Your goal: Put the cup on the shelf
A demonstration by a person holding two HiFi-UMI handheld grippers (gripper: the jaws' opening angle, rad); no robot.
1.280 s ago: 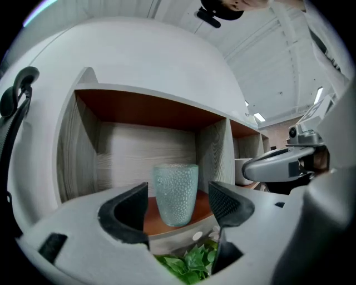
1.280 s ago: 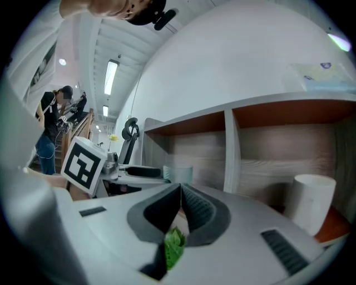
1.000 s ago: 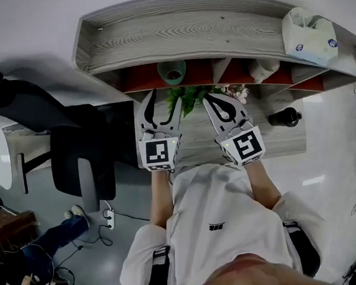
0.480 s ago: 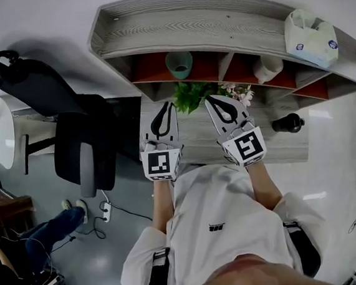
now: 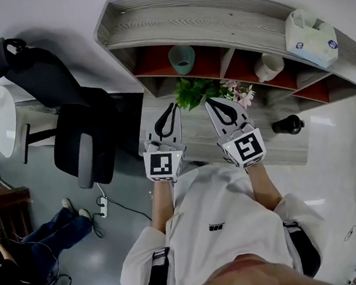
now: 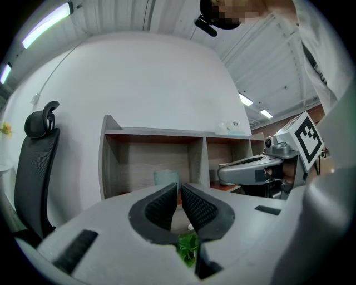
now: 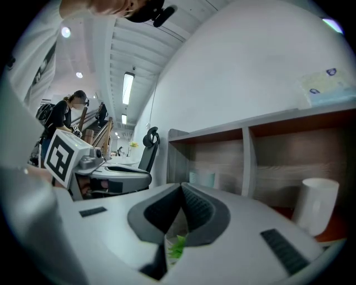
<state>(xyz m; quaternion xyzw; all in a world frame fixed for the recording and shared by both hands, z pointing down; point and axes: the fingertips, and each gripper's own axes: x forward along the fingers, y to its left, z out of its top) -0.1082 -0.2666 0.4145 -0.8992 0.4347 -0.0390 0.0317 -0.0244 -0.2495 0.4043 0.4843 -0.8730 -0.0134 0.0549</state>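
Note:
A pale green cup (image 5: 182,59) stands upright in the left compartment of the wooden shelf (image 5: 216,22). The left gripper view shows the cup (image 6: 166,178) just beyond the jaw tips, and the right gripper view shows the cup (image 7: 201,178) too. My left gripper (image 5: 173,108) hovers over the table a short way in front of the cup. Its jaws have just closed and hold nothing. Beside it, my right gripper (image 5: 213,103) is shut and empty. In their own views the left gripper (image 6: 179,186) and the right gripper (image 7: 181,188) both show jaws meeting at the tips.
A white cup (image 5: 267,67) sits in the neighbouring compartment. A green plant with flowers (image 5: 199,93) stands on the table (image 5: 285,147) under the gripper tips. A black object (image 5: 287,124) lies to the right, a white bag (image 5: 308,29) on the shelf top, a black chair (image 5: 70,130) at left.
The left gripper's jaws went from wide open to shut. Both grippers drew back a little from the shelf, and the green cup stayed in its compartment.

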